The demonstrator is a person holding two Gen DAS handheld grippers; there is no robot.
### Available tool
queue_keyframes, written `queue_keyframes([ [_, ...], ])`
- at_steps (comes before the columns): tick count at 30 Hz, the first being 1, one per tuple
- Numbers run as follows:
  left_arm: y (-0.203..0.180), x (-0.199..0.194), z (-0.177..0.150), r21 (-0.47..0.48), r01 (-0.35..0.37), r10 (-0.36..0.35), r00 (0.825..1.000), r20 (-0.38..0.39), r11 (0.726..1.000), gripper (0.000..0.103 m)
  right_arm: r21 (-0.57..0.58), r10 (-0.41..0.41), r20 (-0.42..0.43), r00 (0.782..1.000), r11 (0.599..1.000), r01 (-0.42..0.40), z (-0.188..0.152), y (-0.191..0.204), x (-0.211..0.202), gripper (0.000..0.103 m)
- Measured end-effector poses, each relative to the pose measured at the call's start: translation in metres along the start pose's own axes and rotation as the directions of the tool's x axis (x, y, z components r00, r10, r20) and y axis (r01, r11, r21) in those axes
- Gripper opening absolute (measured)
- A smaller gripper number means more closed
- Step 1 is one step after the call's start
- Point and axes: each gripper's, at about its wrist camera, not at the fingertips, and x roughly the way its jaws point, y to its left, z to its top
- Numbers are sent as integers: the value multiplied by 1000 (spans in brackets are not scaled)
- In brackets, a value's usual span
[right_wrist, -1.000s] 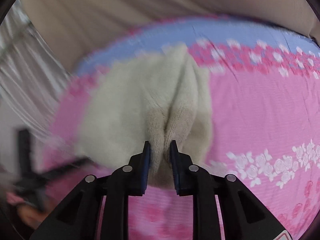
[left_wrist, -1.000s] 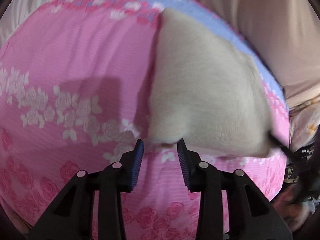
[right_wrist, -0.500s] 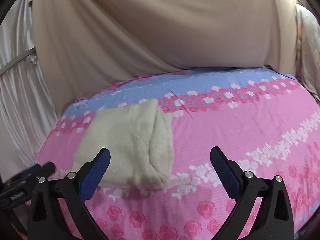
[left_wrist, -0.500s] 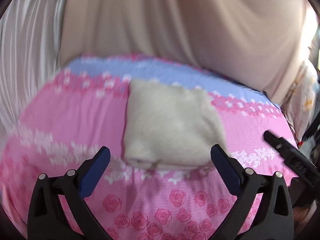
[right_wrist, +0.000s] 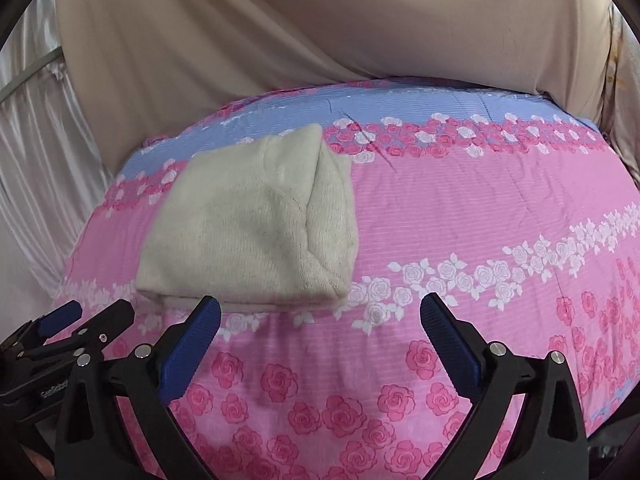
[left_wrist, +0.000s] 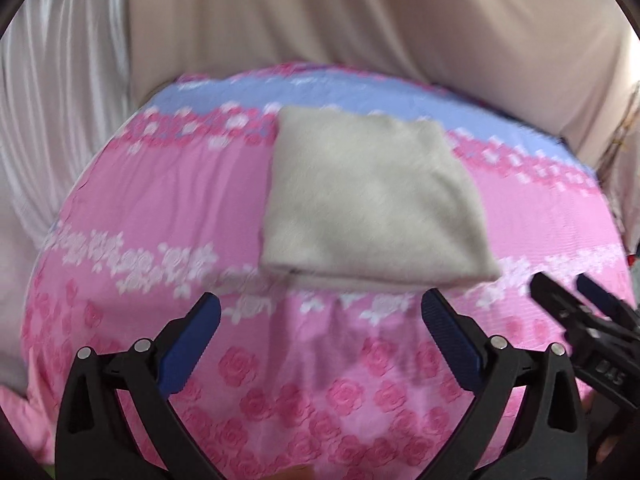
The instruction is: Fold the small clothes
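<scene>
A cream knitted garment [left_wrist: 368, 204] lies folded into a flat rectangle on the pink flowered bedspread [left_wrist: 160, 208]. It also shows in the right wrist view [right_wrist: 256, 224], with a folded edge on its right side. My left gripper [left_wrist: 320, 320] is open and empty, held back from the garment's near edge. My right gripper [right_wrist: 320, 320] is open and empty, near the garment's near right corner. Each gripper shows at the edge of the other's view: the right one [left_wrist: 576, 312] and the left one [right_wrist: 84, 320].
The bedspread [right_wrist: 480, 216] has a blue band [right_wrist: 400, 108] along its far edge. Beige cloth [right_wrist: 320, 24] hangs behind the bed. Pale satin curtains [left_wrist: 52, 120] hang at the left.
The right gripper let go of the garment's fold and both grippers opened wide. Both pulled back from the garment, which now lies flat and folded.
</scene>
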Motion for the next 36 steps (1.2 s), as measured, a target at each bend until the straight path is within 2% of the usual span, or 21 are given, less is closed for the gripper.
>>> queue_keyframes([
  [13, 1, -2, -5, 5, -50, 50, 999, -11, 999, 98, -19, -24, -10, 1000, 1000, 24, -1, 9, 1, 98],
  [18, 6, 1, -5, -15, -45, 44, 999, -30, 999, 98, -32, -22, -16, 1000, 999, 21, -3, 14, 2, 98],
  [27, 5, -2, -7, -5, -36, 36, 999, -9, 999, 98, -26, -16, -29, 999, 1000, 16, -5, 18, 6, 98],
  [33, 5, -2, -8, -1, -61, 61, 998, -9, 998, 98, -42, -15, -32, 999, 999, 14, -7, 25, 7, 98],
  [36, 3, 0, -9, 9, -97, 97, 995, -25, 995, 97, -46, -14, -32, 999, 999, 13, -7, 26, 7, 98],
])
